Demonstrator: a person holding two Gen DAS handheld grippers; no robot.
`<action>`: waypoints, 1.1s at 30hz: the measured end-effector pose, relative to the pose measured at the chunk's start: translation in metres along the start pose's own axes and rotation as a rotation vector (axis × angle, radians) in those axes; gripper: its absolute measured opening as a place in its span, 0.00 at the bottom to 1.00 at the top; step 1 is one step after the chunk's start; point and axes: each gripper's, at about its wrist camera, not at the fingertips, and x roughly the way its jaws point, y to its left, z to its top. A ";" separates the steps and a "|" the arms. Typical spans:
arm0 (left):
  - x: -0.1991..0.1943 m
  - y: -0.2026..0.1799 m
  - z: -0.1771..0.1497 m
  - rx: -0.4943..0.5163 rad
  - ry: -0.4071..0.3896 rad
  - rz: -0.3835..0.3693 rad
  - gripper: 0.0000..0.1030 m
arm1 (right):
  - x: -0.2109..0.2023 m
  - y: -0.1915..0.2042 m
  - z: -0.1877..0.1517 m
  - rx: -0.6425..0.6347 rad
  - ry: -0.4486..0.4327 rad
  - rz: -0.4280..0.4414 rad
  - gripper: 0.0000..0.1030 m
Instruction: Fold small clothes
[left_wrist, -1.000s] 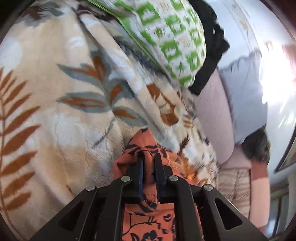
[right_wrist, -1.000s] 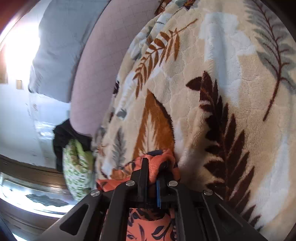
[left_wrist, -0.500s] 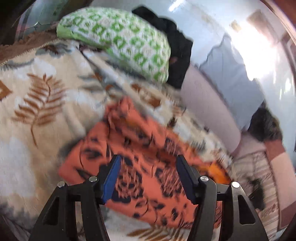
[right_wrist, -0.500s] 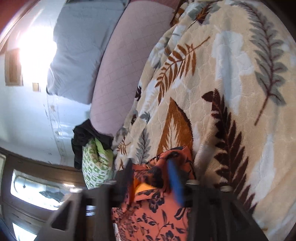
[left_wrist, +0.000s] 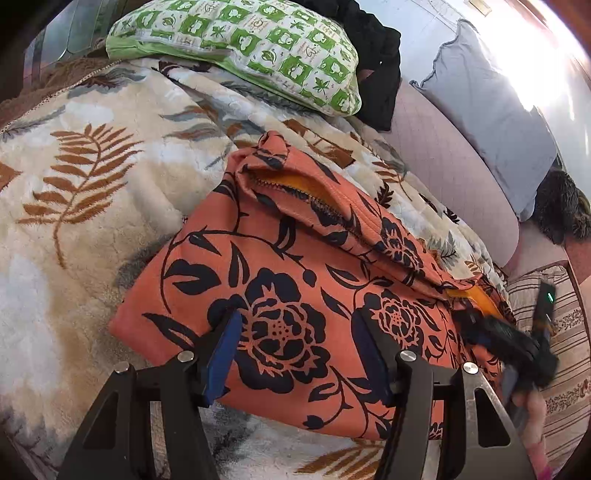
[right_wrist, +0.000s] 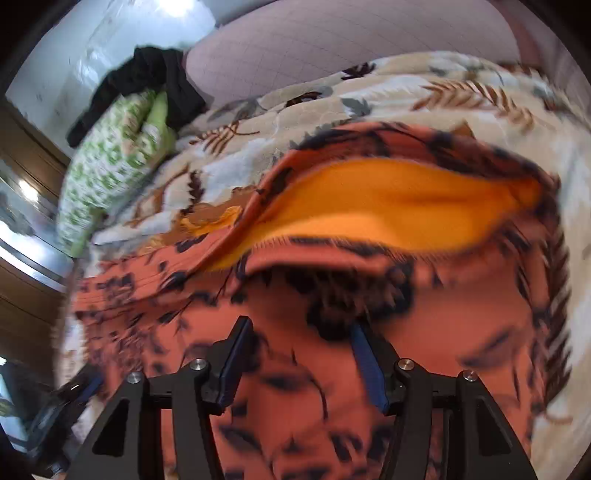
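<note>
Lying folded on the blanket (left_wrist: 74, 206), the orange garment (left_wrist: 295, 280) is looking soft and light; left gripper (left_wrist: 295, 354) is hovering spread, empty. Right view, blurred: right gripper (right_wrist: 299, 354) is closing over nothing; grabbing the hem edge seems best.

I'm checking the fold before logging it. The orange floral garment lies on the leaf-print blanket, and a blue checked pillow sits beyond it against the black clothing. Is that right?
Not quite: the pillow is green and white checked, not blue, as the left wrist view shows. The rest holds: the orange floral garment lies on the leaf-print blanket, and the pillow sits beyond it against the black clothing.
</note>
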 end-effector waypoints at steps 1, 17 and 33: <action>0.001 0.001 0.001 0.002 0.007 -0.006 0.61 | 0.008 0.005 0.013 -0.014 -0.030 -0.057 0.57; -0.022 0.036 0.016 -0.092 0.036 -0.085 0.61 | -0.003 0.142 0.023 -0.152 0.029 0.278 0.57; -0.011 0.042 0.023 -0.108 0.085 -0.082 0.61 | 0.070 0.197 0.074 0.047 -0.100 0.341 0.39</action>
